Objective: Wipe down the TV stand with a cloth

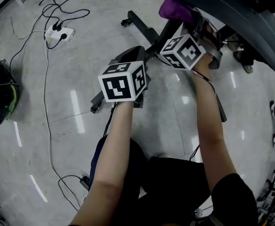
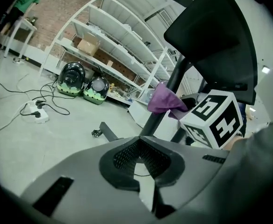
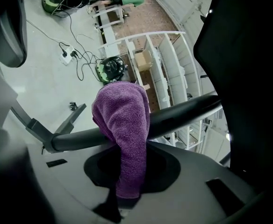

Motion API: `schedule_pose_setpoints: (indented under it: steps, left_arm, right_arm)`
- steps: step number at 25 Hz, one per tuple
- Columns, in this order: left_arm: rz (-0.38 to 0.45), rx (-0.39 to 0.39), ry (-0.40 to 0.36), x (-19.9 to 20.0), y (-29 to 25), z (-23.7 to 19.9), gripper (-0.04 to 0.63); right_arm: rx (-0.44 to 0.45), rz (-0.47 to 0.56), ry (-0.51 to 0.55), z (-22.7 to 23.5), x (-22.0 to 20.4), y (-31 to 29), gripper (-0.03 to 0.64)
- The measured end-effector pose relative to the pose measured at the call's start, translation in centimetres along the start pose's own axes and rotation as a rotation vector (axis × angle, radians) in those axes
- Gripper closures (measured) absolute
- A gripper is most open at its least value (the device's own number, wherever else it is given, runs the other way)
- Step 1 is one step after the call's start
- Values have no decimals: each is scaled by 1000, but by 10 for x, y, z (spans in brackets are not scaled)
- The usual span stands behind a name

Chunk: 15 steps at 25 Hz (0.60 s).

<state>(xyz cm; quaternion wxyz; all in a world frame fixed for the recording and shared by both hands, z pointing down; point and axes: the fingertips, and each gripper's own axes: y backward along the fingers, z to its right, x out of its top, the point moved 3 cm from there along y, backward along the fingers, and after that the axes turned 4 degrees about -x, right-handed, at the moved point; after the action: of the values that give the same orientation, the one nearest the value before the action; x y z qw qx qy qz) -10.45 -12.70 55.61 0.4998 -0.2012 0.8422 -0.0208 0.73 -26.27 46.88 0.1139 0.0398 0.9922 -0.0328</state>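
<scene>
My right claw (image 3: 122, 203) has its jaws clamped on the lower end of the purple cloth (image 3: 124, 125). From the jaws the cloth rises and folds over the black pole of the TV stand (image 3: 188, 112), draped across it like a saddle, so it touches the pole on the near side and over the top. In the right gripper view the pole crosses just beyond the jaws.

My left claw (image 2: 143, 190) carries nothing. Its jaws stand a narrow crack apart, and pale floor shows through the gap. It hovers near the foot of the pole, just left of the right claw, whose marker cube (image 2: 216, 119) fills the right side of the left gripper view.

From the head view both forearms reach forward over the stand's base, and the two marker cubes sit side by side but apart. A black base leg (image 1: 142, 26) runs out over the grey floor (image 1: 81, 140) and ends in a caster (image 1: 125, 22). The dark back of the screen (image 2: 216, 36) sits at the top of the pole (it blocks much of both claw views).

Further out, a white power strip (image 1: 60, 33) lies on the floor with black cables trailing from it. Beyond stands white shelving (image 2: 118, 41) holding a cardboard box (image 2: 88, 45), with two green-and-dark domed bags (image 2: 72, 78) at its foot.
</scene>
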Motion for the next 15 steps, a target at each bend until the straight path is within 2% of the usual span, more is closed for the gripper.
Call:
schedule_pose_setpoints:
  steps: [7,15]
  left_arm:
    - [11,21,13,2,5,-8,588]
    - [1,16,-20,6,13,-11,588]
  right_arm:
    - [82,-19,23,-46,-2,5,528]
    - [192,-89,45,-104,-23,-1,528]
